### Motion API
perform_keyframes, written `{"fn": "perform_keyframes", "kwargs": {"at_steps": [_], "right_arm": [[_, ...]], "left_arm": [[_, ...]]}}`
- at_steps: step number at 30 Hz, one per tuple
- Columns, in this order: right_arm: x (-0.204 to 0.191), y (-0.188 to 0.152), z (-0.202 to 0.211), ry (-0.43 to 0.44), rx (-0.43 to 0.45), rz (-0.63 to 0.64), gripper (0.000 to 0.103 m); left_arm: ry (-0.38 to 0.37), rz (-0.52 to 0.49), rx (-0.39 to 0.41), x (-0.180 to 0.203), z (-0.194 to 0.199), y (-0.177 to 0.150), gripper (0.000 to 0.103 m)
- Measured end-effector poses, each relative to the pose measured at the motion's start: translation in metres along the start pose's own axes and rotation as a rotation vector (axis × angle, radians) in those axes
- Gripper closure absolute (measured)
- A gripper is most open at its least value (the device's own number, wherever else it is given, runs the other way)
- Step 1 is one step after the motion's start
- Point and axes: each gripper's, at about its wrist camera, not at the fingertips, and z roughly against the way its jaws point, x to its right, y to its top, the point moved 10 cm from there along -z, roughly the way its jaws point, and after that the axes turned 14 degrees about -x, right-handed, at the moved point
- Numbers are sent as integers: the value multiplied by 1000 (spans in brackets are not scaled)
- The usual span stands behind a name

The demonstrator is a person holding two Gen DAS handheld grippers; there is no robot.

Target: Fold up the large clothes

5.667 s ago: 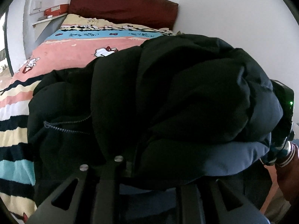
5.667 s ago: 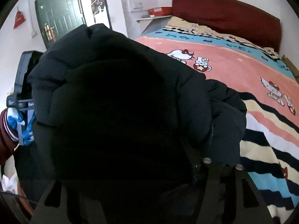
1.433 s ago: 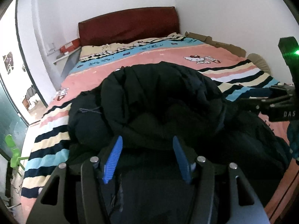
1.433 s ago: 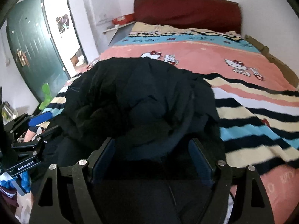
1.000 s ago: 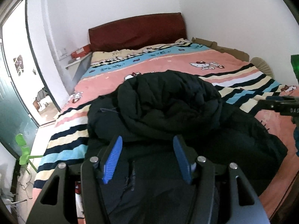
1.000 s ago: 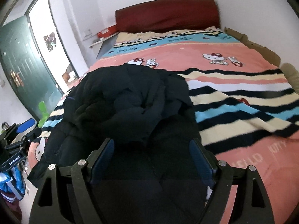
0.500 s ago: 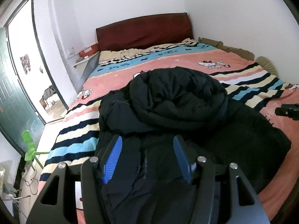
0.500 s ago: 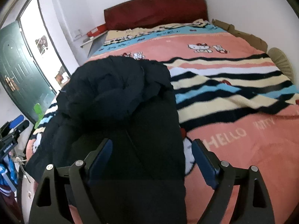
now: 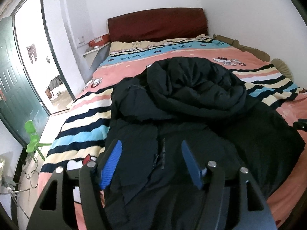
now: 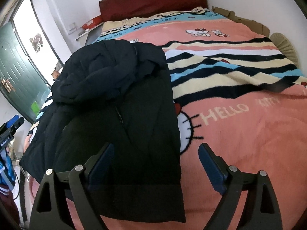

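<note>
A large black padded jacket (image 9: 191,115) lies on the bed, its lower part spread flat toward me and its upper part bunched in a heap at the far end. It also shows in the right wrist view (image 10: 119,115). My left gripper (image 9: 151,163) is open and empty above the jacket's near part. My right gripper (image 10: 155,164) is open and empty above the jacket's right edge and hem. The other gripper's tip shows at the left edge of the right wrist view (image 10: 9,130).
The bed (image 10: 249,124) carries a pink, striped Hello Kitty blanket and a dark red headboard (image 9: 157,25). A white wall runs along the right. On the left are an open green door (image 9: 11,88), a small green chair (image 9: 32,138) and a wall shelf (image 9: 94,49).
Earlier both grippers held the bundled jacket up; it now lies on the bed. Both grippers have opened and pulled back, and the right one has swung to the right.
</note>
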Motion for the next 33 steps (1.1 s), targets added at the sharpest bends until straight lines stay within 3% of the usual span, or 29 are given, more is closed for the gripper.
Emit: {"fn": "perform_keyframes", "kwargs": {"at_steps": [12, 22, 27, 33], "right_arm": [[6, -12, -10, 9, -32, -15, 10], [6, -24, -31, 40, -93, -17, 7], [5, -29, -41, 51, -121, -20, 7], [3, -34, -49, 77, -146, -20, 7]], "left_arm": [[8, 65, -63, -27, -18, -28, 39], [18, 176, -192, -72, -53, -84, 39], [-53, 248, -241, -88, -69, -111, 32], [-210, 369, -269, -97, -81, -130, 31]]}}
